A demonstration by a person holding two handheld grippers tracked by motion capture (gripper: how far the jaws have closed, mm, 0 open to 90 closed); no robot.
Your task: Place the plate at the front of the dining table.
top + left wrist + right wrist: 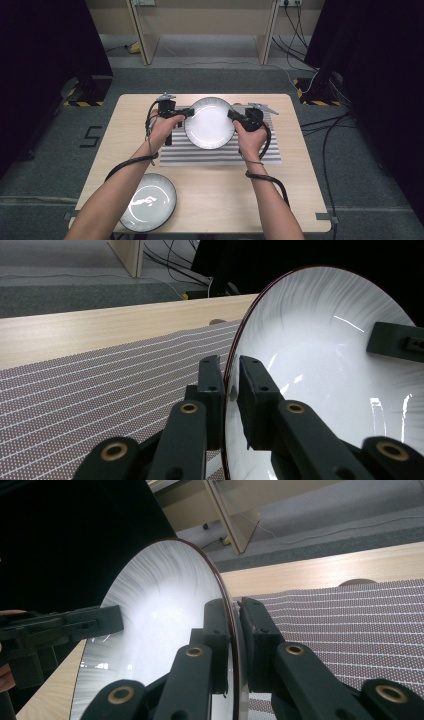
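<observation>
A white plate (210, 123) with a thin dark rim hangs over the striped mat (220, 152), held between both grippers. My left gripper (189, 113) is shut on the plate's left rim. In the left gripper view its jaws pinch the rim of the plate (320, 355), and the right gripper's jaw (397, 341) shows on the far rim. My right gripper (232, 114) is shut on the right rim. The right gripper view shows its jaws clamped on the plate (160, 615), with the left gripper (60, 627) on the opposite rim.
A second white plate (149, 201) lies at the table's front left corner. The wooden table (295, 190) stands on grey carpet. Wooden furniture legs (142, 35) and cables stand beyond the far edge, and dark curtains hang on both sides.
</observation>
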